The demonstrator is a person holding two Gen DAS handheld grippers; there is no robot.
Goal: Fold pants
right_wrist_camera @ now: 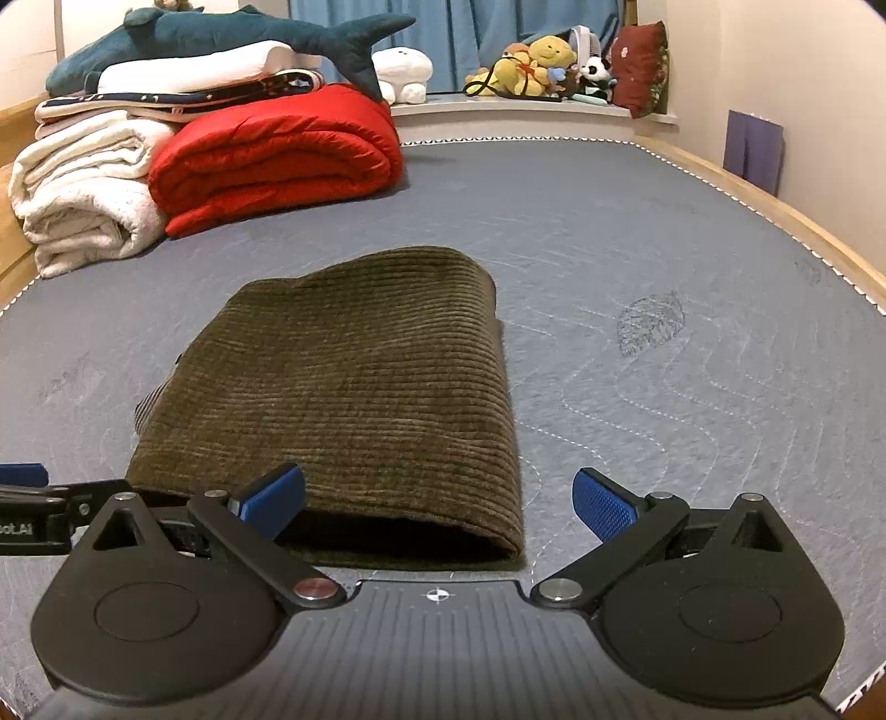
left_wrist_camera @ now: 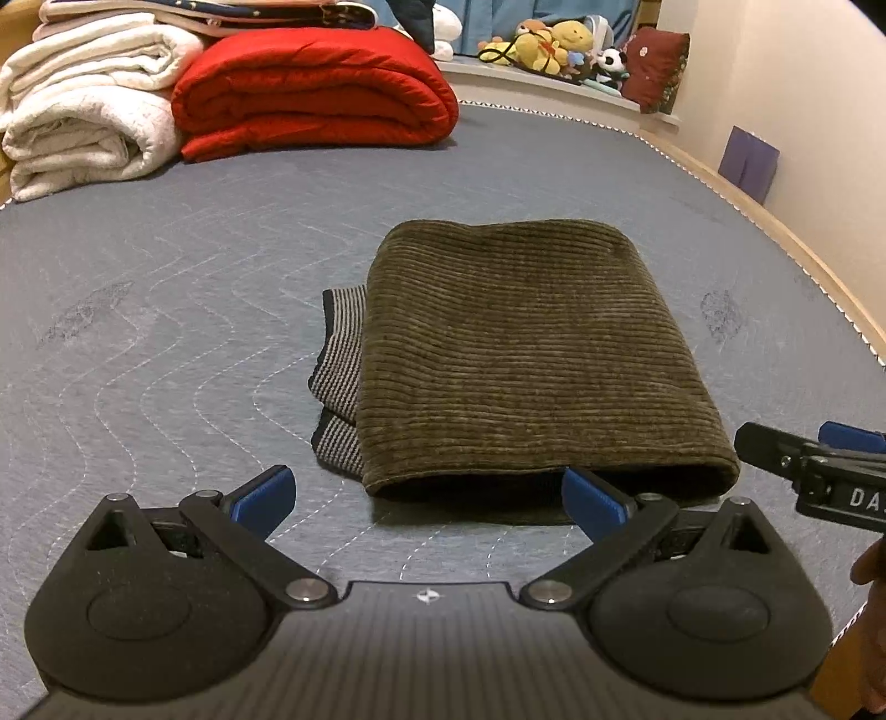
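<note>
Olive-brown corduroy pants [left_wrist_camera: 526, 354] lie folded into a thick rectangle on the grey quilted mattress [left_wrist_camera: 166, 343], with a striped lining edge [left_wrist_camera: 340, 382] poking out on their left side. My left gripper [left_wrist_camera: 429, 498] stands open just short of the bundle's near edge, holding nothing; its right finger [left_wrist_camera: 595, 504] is at the fold's front. In the right wrist view the same pants [right_wrist_camera: 354, 399] lie ahead and left. My right gripper [right_wrist_camera: 440, 501] is open and empty, its left finger [right_wrist_camera: 274, 498] at the bundle's near edge. Each gripper shows at the other view's side.
Folded white blankets [left_wrist_camera: 83, 111] and a red quilt [left_wrist_camera: 315, 94] are stacked at the mattress's far left, a plush shark [right_wrist_camera: 221, 39] on top. Stuffed toys [right_wrist_camera: 531, 66] and a dark red cushion [right_wrist_camera: 639, 69] sit on the far ledge. A wooden bed rim [right_wrist_camera: 775, 205] and wall run along the right.
</note>
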